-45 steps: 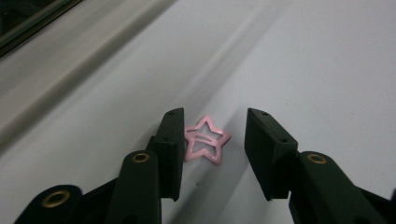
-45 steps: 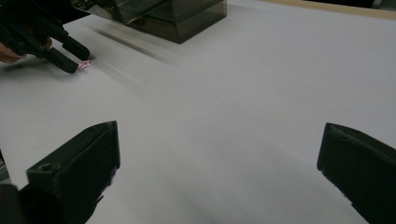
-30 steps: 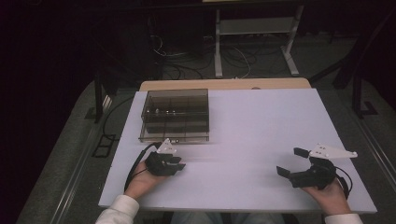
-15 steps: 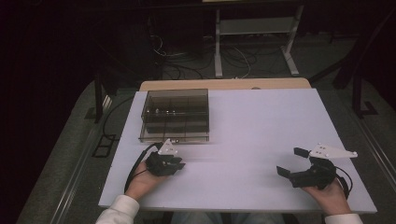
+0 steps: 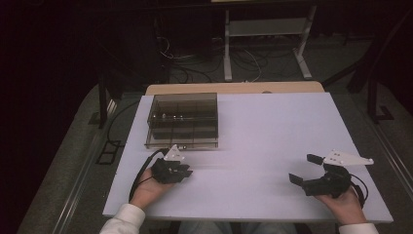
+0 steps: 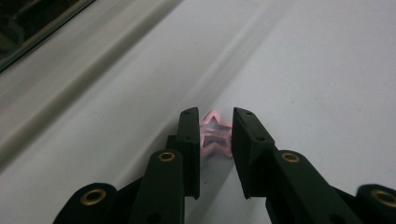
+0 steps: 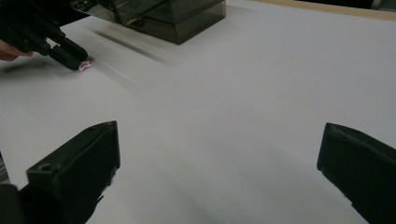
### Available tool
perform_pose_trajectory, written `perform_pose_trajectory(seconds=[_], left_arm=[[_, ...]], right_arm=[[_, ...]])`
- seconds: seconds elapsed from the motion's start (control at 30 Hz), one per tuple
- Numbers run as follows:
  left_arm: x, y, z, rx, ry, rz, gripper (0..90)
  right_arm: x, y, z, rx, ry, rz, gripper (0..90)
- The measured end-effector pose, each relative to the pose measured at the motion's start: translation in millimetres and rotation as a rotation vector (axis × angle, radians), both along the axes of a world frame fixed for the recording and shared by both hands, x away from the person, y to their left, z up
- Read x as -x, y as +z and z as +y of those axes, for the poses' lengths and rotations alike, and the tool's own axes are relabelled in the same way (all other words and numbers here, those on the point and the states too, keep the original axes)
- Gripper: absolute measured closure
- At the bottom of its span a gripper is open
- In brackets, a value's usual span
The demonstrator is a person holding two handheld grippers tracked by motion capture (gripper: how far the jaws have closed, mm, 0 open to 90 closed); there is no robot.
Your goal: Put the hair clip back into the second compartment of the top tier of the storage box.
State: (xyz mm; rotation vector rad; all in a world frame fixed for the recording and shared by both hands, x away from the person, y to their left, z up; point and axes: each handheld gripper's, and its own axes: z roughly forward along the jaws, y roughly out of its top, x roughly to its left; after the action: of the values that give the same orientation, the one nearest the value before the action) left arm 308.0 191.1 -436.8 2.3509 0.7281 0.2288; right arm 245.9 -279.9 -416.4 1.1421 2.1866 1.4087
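A small pink star-shaped piece [image 6: 215, 136] lies on the white table [image 5: 272, 131], between the black jaws of my left gripper [image 6: 216, 115]. The jaws have just been closing, and both pads now touch the star's sides. From above, my left gripper [image 5: 186, 172] rests near the table's front left, just in front of a smoky transparent box [image 5: 182, 119]. The right gripper view shows the star [image 7: 85, 66] at the tip of the left gripper [image 7: 77, 62]. My right gripper [image 5: 302, 168] lies at the front right with its jaws wide apart [image 7: 219, 140] and nothing between them.
The transparent box [image 7: 177, 18] has several compartments and stands at the back left of the table. A wooden board [image 5: 234, 88] runs behind the table's far edge. Beyond it are a dark floor, cables and a white stand [image 5: 265, 29].
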Motion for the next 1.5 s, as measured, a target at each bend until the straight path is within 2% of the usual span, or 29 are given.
perform_pose_trajectory(seconds=[0.27, 0.6, 0.97, 1.1, 1.23, 1.5], left_arm=[[1.3, 5.0, 0.8, 0.019, -0.004, 0.016, 72.6], [5.0, 17.4, -0.8, 0.11, -0.033, 0.061, 72.6], [5.4, 29.6, 2.1, 0.173, -0.048, 0.085, 72.6], [5.9, 34.3, 2.6, 0.184, -0.058, 0.088, 72.7], [6.1, 38.3, 1.9, 0.168, -0.068, 0.091, 72.7], [5.3, 46.5, 2.6, 0.174, -0.072, 0.092, 72.6]], right_arm=[[0.1, 0.0, -0.1, 0.001, -0.002, 0.001, 0.0], [0.4, 0.0, -0.1, 0.0, -0.002, 0.001, 0.0], [0.5, 0.0, -0.1, 0.0, -0.003, 0.002, 0.0], [0.6, 0.1, -0.2, 0.0, -0.003, 0.002, 0.0], [0.6, 0.1, -0.1, 0.0, -0.003, 0.002, 0.0], [0.5, 0.1, -0.2, 0.0, -0.003, 0.002, 0.0]])
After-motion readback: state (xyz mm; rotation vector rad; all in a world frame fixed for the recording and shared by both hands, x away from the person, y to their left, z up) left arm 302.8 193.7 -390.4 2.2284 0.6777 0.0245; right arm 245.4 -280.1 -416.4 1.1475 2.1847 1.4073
